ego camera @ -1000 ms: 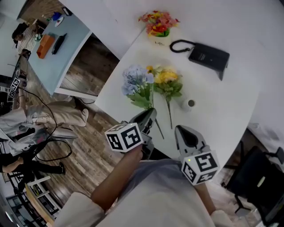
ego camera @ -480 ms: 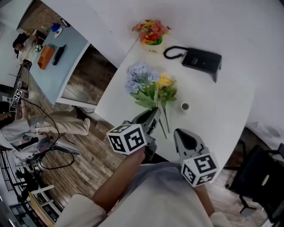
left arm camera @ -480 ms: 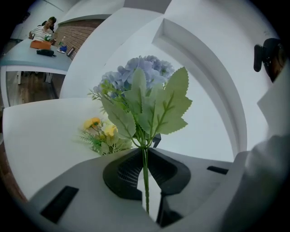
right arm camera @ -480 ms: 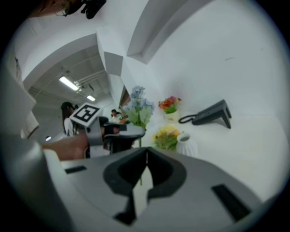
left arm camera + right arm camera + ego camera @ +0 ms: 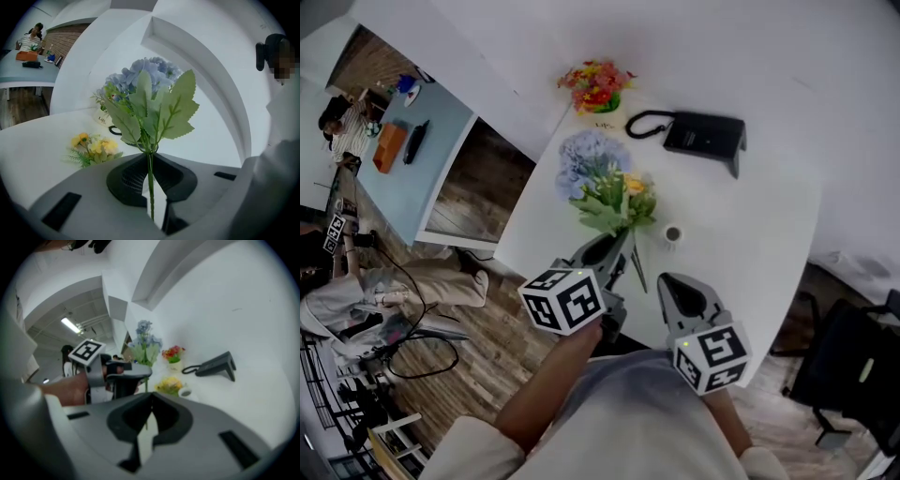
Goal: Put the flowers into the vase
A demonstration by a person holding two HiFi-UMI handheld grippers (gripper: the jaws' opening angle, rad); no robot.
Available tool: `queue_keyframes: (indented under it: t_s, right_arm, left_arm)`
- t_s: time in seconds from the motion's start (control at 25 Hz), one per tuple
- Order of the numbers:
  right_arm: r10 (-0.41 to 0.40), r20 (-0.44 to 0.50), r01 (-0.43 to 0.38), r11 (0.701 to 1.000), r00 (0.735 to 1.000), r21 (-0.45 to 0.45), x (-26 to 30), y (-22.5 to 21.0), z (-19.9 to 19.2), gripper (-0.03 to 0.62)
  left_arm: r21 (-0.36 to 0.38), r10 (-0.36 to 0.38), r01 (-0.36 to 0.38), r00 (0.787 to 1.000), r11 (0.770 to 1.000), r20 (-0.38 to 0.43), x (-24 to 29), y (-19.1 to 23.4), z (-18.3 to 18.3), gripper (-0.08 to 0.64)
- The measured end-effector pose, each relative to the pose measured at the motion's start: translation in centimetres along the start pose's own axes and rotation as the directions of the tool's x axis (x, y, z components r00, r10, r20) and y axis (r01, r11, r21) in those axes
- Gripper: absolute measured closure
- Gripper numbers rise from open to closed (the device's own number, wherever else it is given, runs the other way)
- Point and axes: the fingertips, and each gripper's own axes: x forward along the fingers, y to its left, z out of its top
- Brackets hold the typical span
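The left gripper (image 5: 621, 242) grips the thin green stem of a blue hydrangea sprig (image 5: 591, 155) between nearly closed jaws, holding it clear of the round white table (image 5: 759, 225); in the left gripper view the stem runs straight down between the dark ribbed pads (image 5: 133, 176), with the pale blue bloom and broad toothed leaves fanned above them. The right gripper (image 5: 666, 281) hovers just beside it over the table's near edge, its jaws closed tip to tip with nothing between them, as the right gripper view shows. A yellow flower sprig (image 5: 636, 185) lies flat on the tabletop, partly overlapped in the head view by the leaves of the lifted blue sprig. The small white vase (image 5: 672, 232) stands empty just to the right of the yellow sprig. Farther back sit a black device (image 5: 705, 134) with a looped cord and, near the wall, a small pot of red and yellow flowers (image 5: 595, 84).
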Motion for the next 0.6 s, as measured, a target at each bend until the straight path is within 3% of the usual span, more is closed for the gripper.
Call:
queue_keyframes:
  t_s: [0.32, 0.6]
  right_arm:
    - [-0.074, 0.037, 0.074, 0.997, 0.997, -0.024, -0.2, -1.9, 2.7, 0.569]
    - [-0.091, 0.05, 0.092, 0.996, 0.995, -0.012, -0.5, -2.6, 3.2, 0.569]
  left_arm:
    - [0.077, -0.035, 0.035, 0.999, 0.996, -0.004, 2.1, -1.9, 1.3, 0.517]
    - [0.16, -0.068, 0.069, 0.998, 0.985, -0.007, 3.6, -3.9, 2.8, 0.517]
